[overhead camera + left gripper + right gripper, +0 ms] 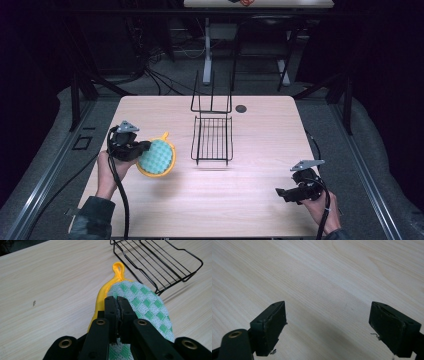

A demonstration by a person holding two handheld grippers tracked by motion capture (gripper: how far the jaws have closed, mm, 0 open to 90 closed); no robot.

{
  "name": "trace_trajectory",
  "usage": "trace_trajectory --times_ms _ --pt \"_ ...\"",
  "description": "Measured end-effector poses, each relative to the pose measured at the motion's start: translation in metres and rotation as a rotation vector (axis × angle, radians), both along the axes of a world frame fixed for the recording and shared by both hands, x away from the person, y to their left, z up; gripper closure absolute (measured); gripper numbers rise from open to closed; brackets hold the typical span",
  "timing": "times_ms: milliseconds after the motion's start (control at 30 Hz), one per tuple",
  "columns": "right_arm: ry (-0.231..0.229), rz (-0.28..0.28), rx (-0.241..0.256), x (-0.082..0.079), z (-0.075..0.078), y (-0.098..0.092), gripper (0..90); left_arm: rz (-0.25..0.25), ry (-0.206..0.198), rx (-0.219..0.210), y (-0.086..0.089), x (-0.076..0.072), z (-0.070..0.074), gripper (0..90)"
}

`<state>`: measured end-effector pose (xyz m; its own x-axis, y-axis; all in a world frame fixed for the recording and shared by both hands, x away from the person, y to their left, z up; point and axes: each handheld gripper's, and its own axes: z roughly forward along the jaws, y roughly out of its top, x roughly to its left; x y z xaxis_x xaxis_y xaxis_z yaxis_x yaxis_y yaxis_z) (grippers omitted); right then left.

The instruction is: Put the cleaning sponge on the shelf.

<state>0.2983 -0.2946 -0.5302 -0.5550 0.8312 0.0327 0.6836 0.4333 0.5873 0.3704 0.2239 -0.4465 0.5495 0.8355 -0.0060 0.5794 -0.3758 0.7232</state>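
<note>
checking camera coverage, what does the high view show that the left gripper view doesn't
Alone in the high view: the right gripper, jaws apart over bare wood, the person's hands, the table's edges and the floor around it, and the rack's tall upright back. Alone in the left gripper view: the left gripper's jaws pinched shut on the cloth's rim, and its green-and-white check up close. Both share the round yellow-edged cloth with its loop and the black wire rack.
</note>
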Motion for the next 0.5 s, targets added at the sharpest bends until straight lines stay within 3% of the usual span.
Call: trace_trajectory --times_ms 500 --pt "-0.016 -0.001 0.004 -0.002 0.002 0.001 14.1 -0.038 -0.008 -0.032 -0.024 0.015 0.011 87.6"
